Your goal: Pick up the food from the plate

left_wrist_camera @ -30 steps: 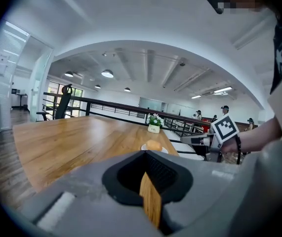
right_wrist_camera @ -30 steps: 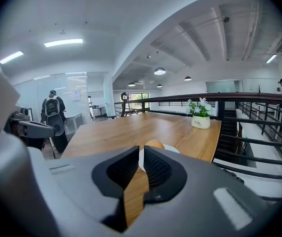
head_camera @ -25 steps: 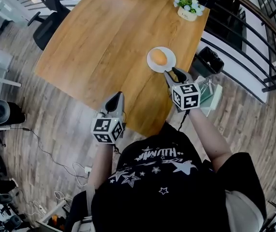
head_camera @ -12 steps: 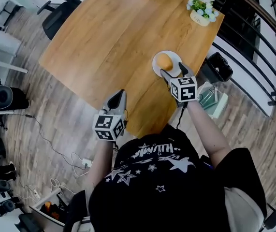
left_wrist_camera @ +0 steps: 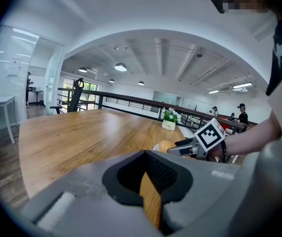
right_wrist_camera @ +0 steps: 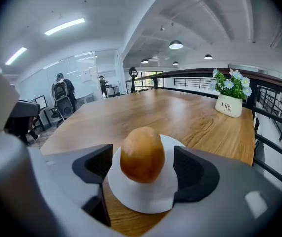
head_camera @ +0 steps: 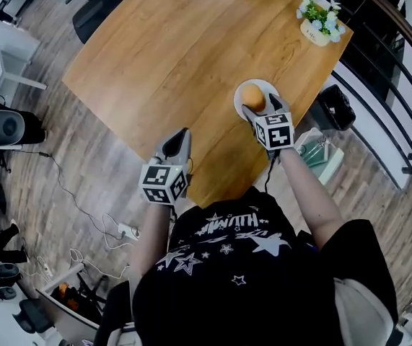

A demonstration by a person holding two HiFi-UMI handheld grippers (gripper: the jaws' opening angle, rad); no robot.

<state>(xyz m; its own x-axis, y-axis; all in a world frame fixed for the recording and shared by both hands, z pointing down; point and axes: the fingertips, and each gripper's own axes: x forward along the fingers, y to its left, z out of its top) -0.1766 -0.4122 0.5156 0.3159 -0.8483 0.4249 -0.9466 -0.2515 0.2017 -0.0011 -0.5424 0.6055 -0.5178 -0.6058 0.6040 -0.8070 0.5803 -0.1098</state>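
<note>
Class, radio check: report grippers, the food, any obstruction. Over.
Right gripper open, jaws just opened, straddling bun on plate, no contact. Left gripper shut, empty. Path clear.

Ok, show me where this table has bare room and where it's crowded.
Bare: the wide stretch of table left of the plate, out to the far and left edges, and a strip between plate and flower pot. Crowded: the plate itself, where the right gripper straddles the food with open fingers; the left gripper sits at the near edge.
</note>
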